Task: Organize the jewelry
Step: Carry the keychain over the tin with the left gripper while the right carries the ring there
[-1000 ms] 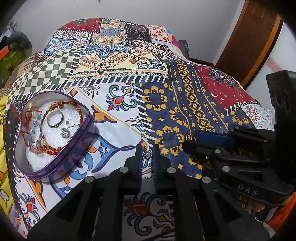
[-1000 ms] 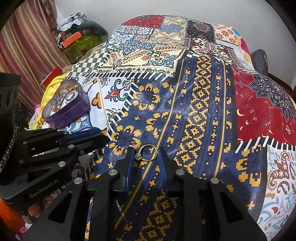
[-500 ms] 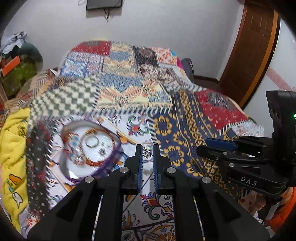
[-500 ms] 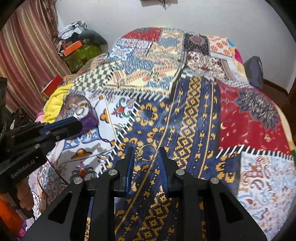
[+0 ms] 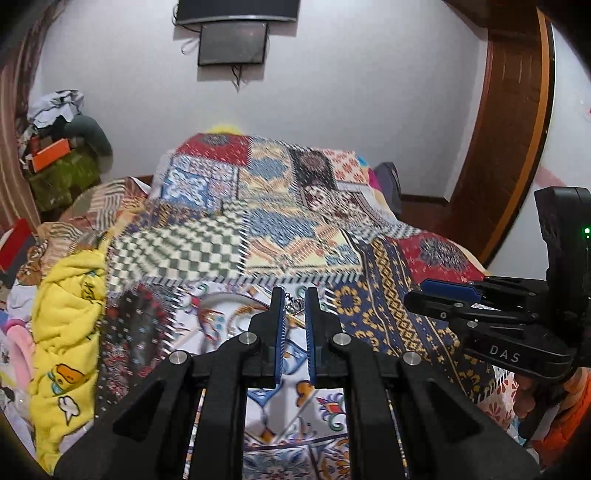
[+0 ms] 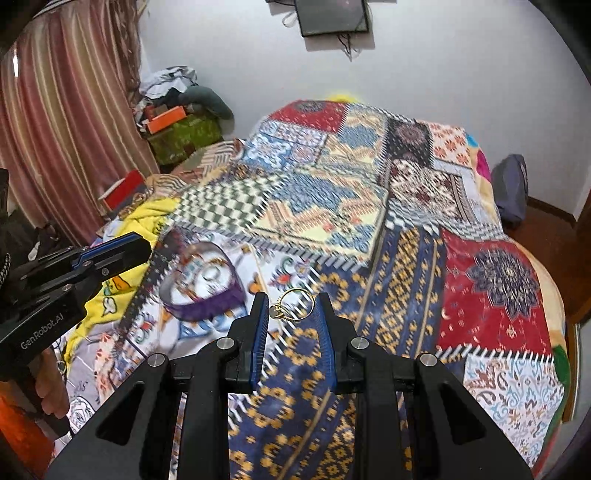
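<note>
Gold-coloured metal ring with a small setting on its band (image 6: pixel 291 305) sits clamped between the blue-padded fingertips of the right gripper (image 6: pixel 291 308), held by its rim and carried in the air above the navy-and-yellow patch of the patchwork bedspread (image 6: pixel 491 295). A second earlier both views looked closely down at the cloth; now they take in the far wall and the dark screen mounted on it (image 6: pixel 334 14), so both tools have been raised and tipped back, each with its piece aboard.

The left gripper (image 5: pixel 294 304) has its jaws nearly together on a small silver-toned earring or charm (image 5: pixel 294 305), which hangs between the pad tips; its exact shape is too small to tell. That piece has also come up clear of the bedspread.

Below and ahead lies the purple heart-shaped tin with a white lining (image 6: pixel 207 295), still resting on the white floral patch and already holding a ring and beaded pieces, though motion blur smears the detail. In the left view only a pale arc of its rim (image 5: pixel 221 298) shows past the left finger.

Both pickups look complete, which suggests the carry toward the tin is the step in hand. The ring is pinched across its width, so a twist in transit could pop it free. A yellow printed blanket (image 5: pixel 66 321) is bunched at the bed's left edge, beside the tin.
</note>
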Demonstrator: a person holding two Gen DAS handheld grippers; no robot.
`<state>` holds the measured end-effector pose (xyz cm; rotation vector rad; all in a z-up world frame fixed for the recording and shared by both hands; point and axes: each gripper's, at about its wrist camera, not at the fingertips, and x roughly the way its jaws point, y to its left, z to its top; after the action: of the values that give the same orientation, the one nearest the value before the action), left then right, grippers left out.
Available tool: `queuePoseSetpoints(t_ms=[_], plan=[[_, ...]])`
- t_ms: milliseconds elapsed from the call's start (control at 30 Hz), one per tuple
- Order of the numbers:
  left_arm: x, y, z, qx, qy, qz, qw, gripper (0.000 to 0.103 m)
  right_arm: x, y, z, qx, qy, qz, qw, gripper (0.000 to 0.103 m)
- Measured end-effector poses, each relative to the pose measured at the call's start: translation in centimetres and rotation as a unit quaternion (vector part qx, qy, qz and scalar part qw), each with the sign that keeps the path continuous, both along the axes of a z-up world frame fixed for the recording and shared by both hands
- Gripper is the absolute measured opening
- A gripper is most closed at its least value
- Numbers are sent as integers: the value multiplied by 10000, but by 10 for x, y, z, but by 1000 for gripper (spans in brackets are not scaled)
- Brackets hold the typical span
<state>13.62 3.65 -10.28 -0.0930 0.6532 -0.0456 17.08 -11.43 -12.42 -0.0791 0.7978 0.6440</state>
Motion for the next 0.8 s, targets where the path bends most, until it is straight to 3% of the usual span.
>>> queuePoseSetpoints(t_ms=[333,533,800], plan=[[-6,42,10,-2,-200,451,9988,9,1,40,4,107,-59,391,9992,23],[1,66,-1,-210,-79,673,9975,9,3,68,-10,53,80,711,9974,23],[18,69,-24,-258,207,590,9977,9,12,94,-29,-85,253,1011,9945,23]])
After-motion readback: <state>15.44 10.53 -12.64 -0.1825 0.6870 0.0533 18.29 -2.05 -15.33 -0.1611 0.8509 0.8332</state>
